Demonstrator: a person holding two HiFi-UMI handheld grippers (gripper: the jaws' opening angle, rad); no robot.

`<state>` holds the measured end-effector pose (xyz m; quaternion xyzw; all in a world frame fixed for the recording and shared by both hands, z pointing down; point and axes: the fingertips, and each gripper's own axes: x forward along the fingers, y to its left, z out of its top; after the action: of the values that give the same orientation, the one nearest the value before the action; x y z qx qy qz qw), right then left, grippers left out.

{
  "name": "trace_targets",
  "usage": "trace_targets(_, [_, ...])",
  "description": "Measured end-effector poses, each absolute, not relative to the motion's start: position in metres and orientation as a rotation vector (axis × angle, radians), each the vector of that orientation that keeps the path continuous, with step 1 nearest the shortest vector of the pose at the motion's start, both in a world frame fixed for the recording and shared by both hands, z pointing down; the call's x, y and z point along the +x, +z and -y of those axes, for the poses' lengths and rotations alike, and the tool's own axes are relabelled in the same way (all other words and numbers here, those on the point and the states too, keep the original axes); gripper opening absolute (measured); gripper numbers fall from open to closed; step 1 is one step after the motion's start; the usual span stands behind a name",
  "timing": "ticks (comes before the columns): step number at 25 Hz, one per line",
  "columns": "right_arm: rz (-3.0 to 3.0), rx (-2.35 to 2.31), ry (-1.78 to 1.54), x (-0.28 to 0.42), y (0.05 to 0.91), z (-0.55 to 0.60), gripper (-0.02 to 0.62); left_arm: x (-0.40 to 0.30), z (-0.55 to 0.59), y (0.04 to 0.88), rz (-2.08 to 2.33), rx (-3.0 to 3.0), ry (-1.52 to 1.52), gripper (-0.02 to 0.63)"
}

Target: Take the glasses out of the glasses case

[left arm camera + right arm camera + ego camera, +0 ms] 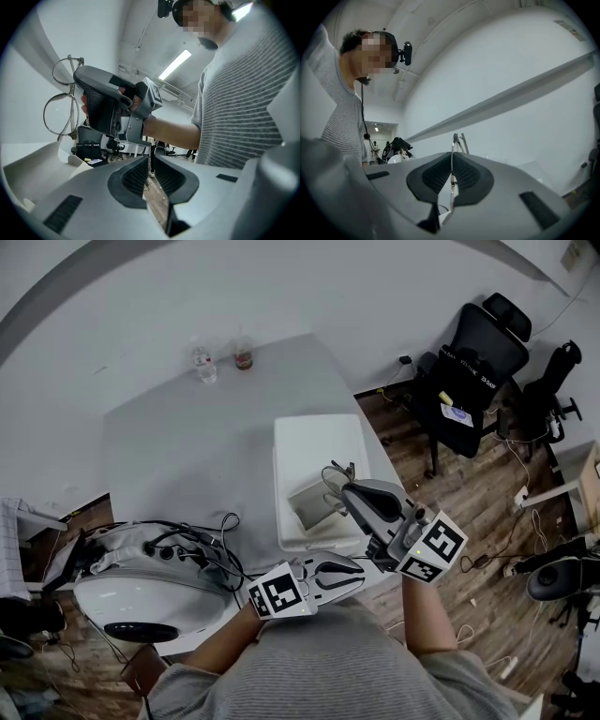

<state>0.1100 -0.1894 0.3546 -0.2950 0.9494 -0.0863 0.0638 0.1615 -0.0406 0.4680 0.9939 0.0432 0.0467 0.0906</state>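
Right gripper point(451, 177) pinches wire glasses point(60, 108) above the open glasses case point(312, 503), partly covering it. Left gripper point(149, 176) is narrowly parted and empty. Bottles point(204, 364) stand well apart.

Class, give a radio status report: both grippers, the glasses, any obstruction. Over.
Right gripper shut on glasses, held above open glasses case. Left gripper open, empty. Path clear.

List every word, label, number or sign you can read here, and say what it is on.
No text here can be read.
Chair: white print on the backrest, too small to read.
Clear bottle and dark bottle: labels too small to read.
Left cube and right cube: black-and-white square markers only, no words.
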Motion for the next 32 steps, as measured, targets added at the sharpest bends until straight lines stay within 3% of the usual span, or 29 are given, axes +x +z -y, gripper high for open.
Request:
trace_targets(8, [-2.888, -0.892, 0.02, 0.1, 0.332, 0.164, 0.018, 0.161, 0.04, 0.467, -0.128, 2.959, 0.134, 0.049])
trace_targets(32, [-2.92, -0.906, 0.128, 0.09, 0.323, 0.148, 0.017, 0.164, 0.033, 0.466, -0.154, 2.96, 0.137, 0.049])
